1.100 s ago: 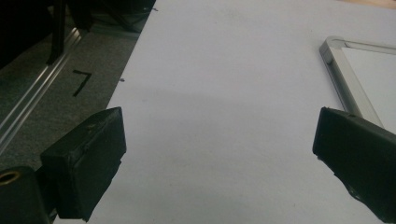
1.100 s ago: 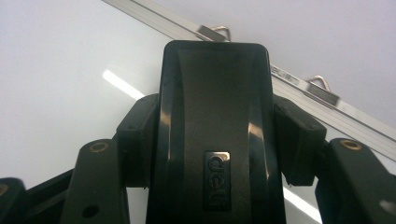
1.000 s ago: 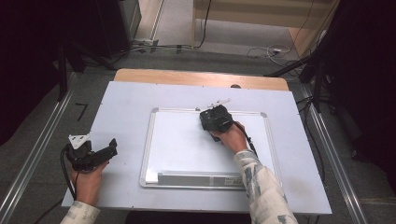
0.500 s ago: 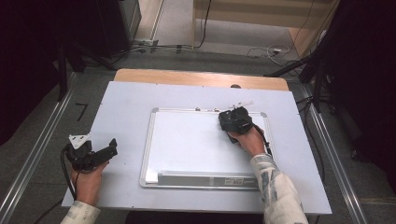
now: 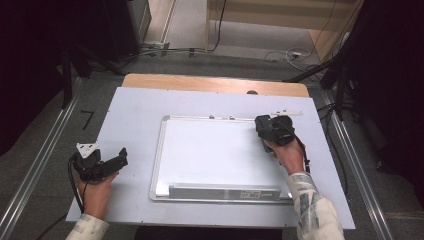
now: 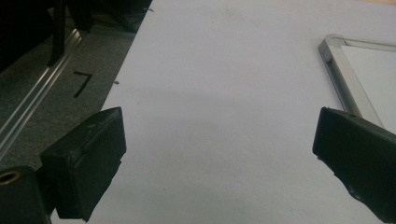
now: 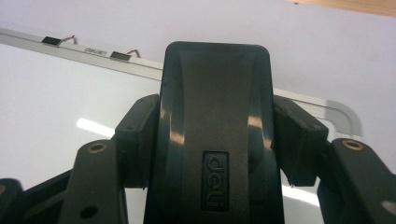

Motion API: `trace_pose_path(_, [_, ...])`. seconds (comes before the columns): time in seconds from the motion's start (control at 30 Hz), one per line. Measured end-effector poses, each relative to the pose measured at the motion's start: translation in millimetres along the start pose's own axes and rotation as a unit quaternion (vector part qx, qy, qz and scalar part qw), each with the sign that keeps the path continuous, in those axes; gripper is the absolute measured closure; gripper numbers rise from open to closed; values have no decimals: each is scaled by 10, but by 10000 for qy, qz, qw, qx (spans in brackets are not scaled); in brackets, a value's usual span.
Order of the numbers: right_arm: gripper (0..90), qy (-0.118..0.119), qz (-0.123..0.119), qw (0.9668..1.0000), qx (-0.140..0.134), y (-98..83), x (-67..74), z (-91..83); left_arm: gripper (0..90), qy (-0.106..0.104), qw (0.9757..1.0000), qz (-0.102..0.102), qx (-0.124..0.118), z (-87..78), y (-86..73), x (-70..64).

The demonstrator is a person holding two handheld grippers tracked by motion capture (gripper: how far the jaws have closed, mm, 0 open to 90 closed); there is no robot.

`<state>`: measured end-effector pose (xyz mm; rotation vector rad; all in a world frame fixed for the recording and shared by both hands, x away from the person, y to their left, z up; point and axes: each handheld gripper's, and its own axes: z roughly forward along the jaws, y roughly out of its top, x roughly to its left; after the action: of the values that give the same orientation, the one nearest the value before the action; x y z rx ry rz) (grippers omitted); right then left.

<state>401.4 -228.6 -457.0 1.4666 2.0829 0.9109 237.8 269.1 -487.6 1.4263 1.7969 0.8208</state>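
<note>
Eraser: black whiteboard eraser point(image 7: 217, 140) with a small brand mark, held between the jaws of the right gripper point(image 5: 272, 129); it sits over the far right corner of the whiteboard point(image 5: 215, 155).
Right gripper: jaws narrow and pressed on both long sides of the eraser; nothing else is between them.
Left gripper: the left gripper point(image 5: 102, 162) rests near the left edge of the table point(image 5: 135, 107), jaws wide apart and holding nothing.
Whiteboard: lies flat in the middle of the table, its long axis running left to right; two small clips point(image 7: 58, 40) sit on its far edge, and a grey strip point(image 5: 222, 191) lies along the near edge.
Key relation: the long axis of the eraser points away from the person, across the long axis of the board. From the eraser, nearly all the white surface lies to the left and toward the person.
Nearer hand: the right hand point(image 5: 286, 155) is on the board; the left one is well apart from it.
Judgement: a coming wipe probably must travel left or toward the near edge.
</note>
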Motion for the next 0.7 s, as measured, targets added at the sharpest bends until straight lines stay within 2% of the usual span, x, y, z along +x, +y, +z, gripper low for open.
trace_pose_path(0.27, [372, -184, 145, 9997, -65, -28, -126, -77, 28, 17, 10000, -14, -8, 3, -2, 10])
trace_pose_path(0.7, [369, -480, 494, 9976, 33, -54, -254, -18, 27, 16, 10000, -8, -7, 4, -1, 8])
